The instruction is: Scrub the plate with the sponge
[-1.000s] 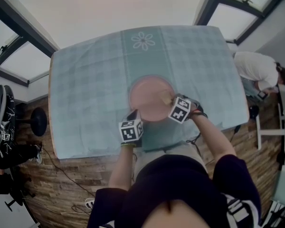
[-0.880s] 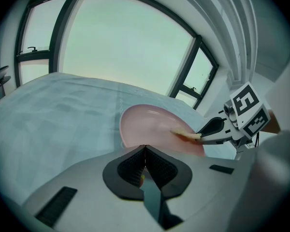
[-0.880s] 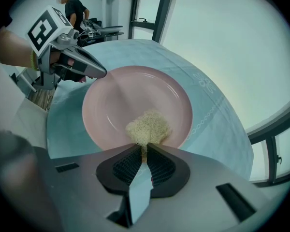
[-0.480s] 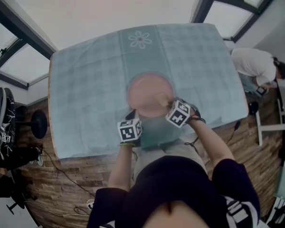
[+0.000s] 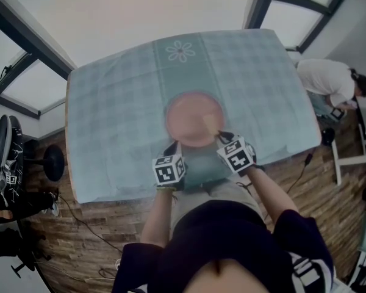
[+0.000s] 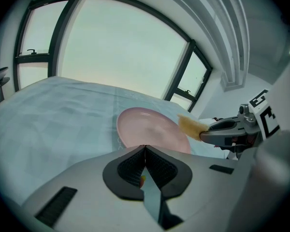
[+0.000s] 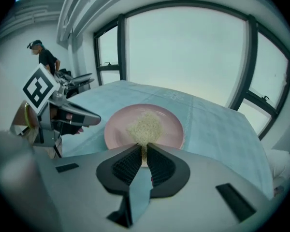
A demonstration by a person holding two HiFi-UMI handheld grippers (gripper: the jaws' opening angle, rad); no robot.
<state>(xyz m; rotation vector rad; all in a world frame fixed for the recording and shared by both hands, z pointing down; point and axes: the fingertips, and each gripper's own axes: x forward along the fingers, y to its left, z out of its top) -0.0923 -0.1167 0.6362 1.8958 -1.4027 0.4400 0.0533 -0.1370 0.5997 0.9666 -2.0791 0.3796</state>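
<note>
A pink plate (image 5: 192,112) lies on the teal checked cloth, near the table's front edge. My right gripper (image 5: 218,135) is shut on a tan sponge (image 5: 209,124), which rests on the plate's near right part. In the right gripper view the sponge (image 7: 146,126) sticks out from the jaws over the plate (image 7: 170,129). My left gripper (image 5: 173,146) is shut, its tips at the plate's near left rim. In the left gripper view the plate (image 6: 142,127) runs behind the shut jaws, and the sponge (image 6: 189,125) and right gripper (image 6: 203,134) show at the right. Any pinch on the rim is hidden.
The table (image 5: 110,121) carries a cloth with a flower motif (image 5: 180,50) at its far side. A person (image 5: 329,84) bends over at the right, beside the table's corner. A black stool (image 5: 49,160) and dark gear stand on the wooden floor at the left.
My right gripper has drawn back a little toward the plate's near rim with the sponge. The left gripper has stayed by the near left rim.
</note>
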